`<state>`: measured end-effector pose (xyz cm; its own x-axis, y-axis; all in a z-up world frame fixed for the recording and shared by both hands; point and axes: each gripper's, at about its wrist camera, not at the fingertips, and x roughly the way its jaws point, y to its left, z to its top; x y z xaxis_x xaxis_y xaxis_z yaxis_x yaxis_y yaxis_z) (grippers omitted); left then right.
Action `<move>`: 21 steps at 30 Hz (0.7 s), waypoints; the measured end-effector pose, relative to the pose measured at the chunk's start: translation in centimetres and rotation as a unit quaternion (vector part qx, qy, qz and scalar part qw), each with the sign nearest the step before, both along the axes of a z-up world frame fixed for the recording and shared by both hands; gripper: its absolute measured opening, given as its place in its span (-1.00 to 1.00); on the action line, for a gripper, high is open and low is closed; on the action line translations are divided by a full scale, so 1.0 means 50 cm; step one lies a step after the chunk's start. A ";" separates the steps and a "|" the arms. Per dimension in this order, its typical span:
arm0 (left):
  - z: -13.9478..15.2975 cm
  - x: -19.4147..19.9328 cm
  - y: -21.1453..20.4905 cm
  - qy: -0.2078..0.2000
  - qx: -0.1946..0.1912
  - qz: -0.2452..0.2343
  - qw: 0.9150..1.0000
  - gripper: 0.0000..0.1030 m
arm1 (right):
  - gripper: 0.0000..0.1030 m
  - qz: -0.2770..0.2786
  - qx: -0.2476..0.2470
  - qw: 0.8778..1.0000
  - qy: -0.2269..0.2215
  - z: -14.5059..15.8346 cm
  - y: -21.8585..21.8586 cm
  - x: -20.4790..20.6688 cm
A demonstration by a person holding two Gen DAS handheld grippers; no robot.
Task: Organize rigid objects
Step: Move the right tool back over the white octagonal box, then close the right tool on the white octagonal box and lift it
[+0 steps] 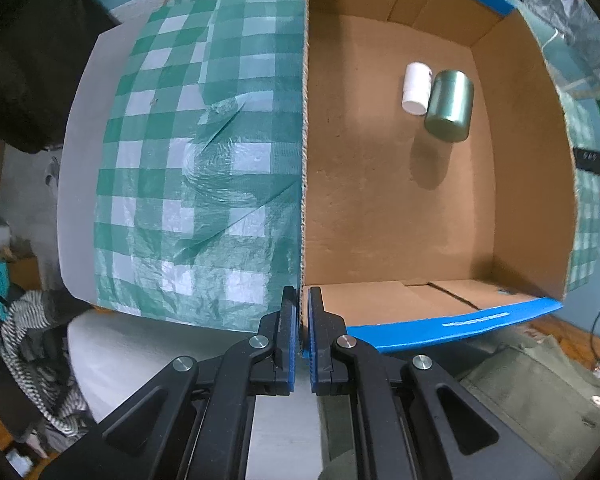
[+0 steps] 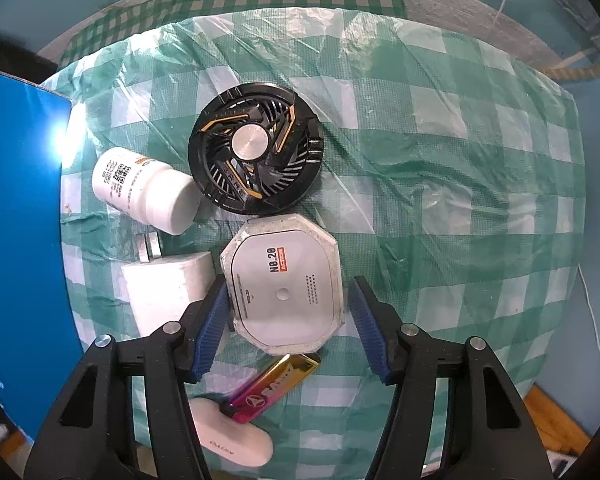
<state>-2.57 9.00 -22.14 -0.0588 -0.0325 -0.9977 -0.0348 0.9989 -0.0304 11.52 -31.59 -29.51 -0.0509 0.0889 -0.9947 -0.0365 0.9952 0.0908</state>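
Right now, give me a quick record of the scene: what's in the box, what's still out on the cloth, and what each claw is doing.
box contents: white bottle and green metal can, lying side by side in the cardboard box
on checked cloth: black round fan, white pill bottle, white charger, octagonal white case, iridescent lighter, white oval case
left claw: shut on the box's near corner edge
right claw: open, straddling octagonal case, pads not yet pressing
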 end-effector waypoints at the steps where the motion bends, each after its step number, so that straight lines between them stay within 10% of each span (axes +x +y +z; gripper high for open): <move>1: 0.003 0.001 0.002 -0.003 -0.003 0.000 1.000 -0.92 | 0.18 0.001 -0.001 1.000 0.000 -0.001 0.004 -0.002; 21: 0.008 0.000 0.012 -0.006 -0.017 0.001 1.000 -0.93 | 0.03 0.023 -0.006 1.000 -0.017 0.037 0.029 -0.025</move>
